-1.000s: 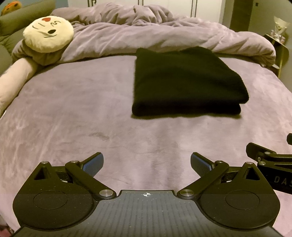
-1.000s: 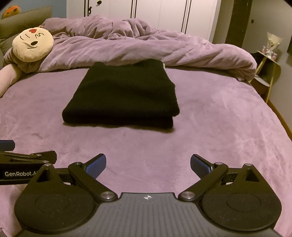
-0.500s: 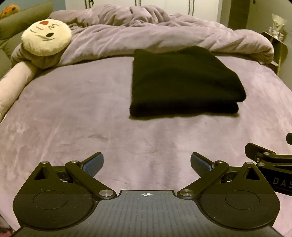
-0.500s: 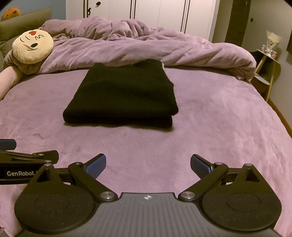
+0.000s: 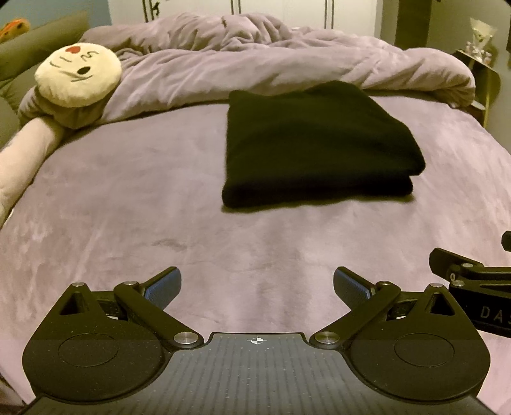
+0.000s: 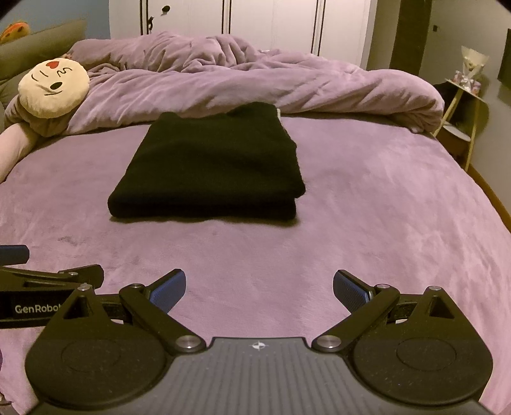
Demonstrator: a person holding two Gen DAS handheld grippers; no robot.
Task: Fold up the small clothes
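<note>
Inspector A: Starting at the left. A round cream emoji cushion (image 5: 78, 76) rests on the rumpled duvet (image 5: 271, 67) at the head of the bed. The left gripper (image 5: 257, 284) hangs low over the purple bedspread (image 5: 127, 204), its blue-padded jaws spread wide with nothing between them.

Inspector B: And the garment?

Inspector A: The black garment (image 5: 316, 147) lies folded into a compact rectangle in the middle of the bed, near the duvet, with a stacked double edge facing the cameras. It is well apart from both grippers. Neither touches it.

Inspector B: The right side?

Inspector A: The right gripper (image 6: 259, 287) is likewise spread wide and holds nothing. It sits just beside the left one. Beyond the bed's right edge stands a small side table (image 6: 463, 95).

Inspector B: What differs from a second ago?

Inspector A: Little. Both views have tilted up slightly: the wardrobe doors (image 6: 271, 25) show more fully, and the garment sits a touch lower in frame. The garment itself has not shifted, and the jaws are as wide as they were.

Inspector B: Your reading?

Inspector A: I judge this piece finished and the grippers backing off. No second garment is visible.
</note>
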